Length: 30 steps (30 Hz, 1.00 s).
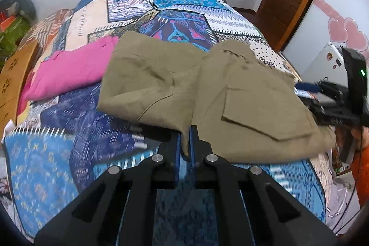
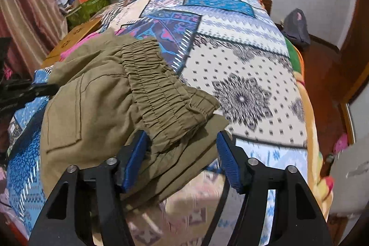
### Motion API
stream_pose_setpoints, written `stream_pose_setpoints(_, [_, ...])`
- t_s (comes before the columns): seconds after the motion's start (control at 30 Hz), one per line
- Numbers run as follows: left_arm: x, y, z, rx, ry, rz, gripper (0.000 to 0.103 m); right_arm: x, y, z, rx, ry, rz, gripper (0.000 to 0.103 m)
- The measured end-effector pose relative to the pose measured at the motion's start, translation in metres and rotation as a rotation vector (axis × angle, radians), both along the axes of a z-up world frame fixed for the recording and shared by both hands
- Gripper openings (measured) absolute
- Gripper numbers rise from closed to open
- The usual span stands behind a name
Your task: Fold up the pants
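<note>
Left gripper point(image 1: 186, 142) clamped on a fold of the pants point(image 1: 207, 89), which lie on the bed point(image 1: 69, 149). Right gripper point(image 2: 182, 146) half-open, waistband point(image 2: 159, 89) between its fingers, grip unclear.

Both handheld tools are matte black: the left gripper point(image 1: 185, 142) and the right gripper point(image 2: 182, 149) each carry two angular black fingers with triangular cut-outs, round silver pivot pins point(image 1: 157, 157) and ribbed blue pads point(image 2: 227, 160) on the inner faces. Seen from the left wrist, the right gripper's black body shows a small green light point(image 1: 363, 72). An orange sleeve point(image 1: 362, 167) shows beneath it.
</note>
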State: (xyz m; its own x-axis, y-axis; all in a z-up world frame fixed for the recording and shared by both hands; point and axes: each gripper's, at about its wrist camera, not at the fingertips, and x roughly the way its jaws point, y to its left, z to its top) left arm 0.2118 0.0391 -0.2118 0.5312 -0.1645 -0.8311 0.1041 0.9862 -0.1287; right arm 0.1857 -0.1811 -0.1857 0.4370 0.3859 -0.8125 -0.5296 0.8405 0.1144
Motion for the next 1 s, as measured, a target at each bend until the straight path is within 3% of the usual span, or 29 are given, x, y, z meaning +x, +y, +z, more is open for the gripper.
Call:
stream_pose_setpoints(0.2, [-0.026,0.007,-0.001,-0.066,-0.015,0.078,0.005,0.018,0.009,-0.001,-0.014,0.015,0.007,0.059])
stream_pose_setpoints(0.33, [-0.040,0.012,0.009,-0.076,-0.039,0.093,0.005,0.015,0.008,0.017,-0.012,-0.013,0.005,0.058])
stream_pose_setpoints(0.47, [-0.041,0.018,0.032,0.011,-0.109,0.091,0.005,-0.010,0.011,0.045,0.053,-0.059,0.048,0.058])
stream_pose_setpoints(0.67, [-0.015,0.022,0.041,0.026,-0.142,0.054,0.005,-0.046,0.038,0.055,0.123,-0.089,0.109,0.050])
stream_pose_setpoints(0.77, [-0.001,0.022,0.025,-0.067,-0.072,0.003,0.005,-0.057,0.046,0.044,0.196,-0.035,0.101,0.038])
stream_pose_setpoints(1.0, [0.007,0.037,-0.014,0.014,0.020,0.041,0.005,-0.052,0.052,0.017,0.152,0.020,0.109,0.033])
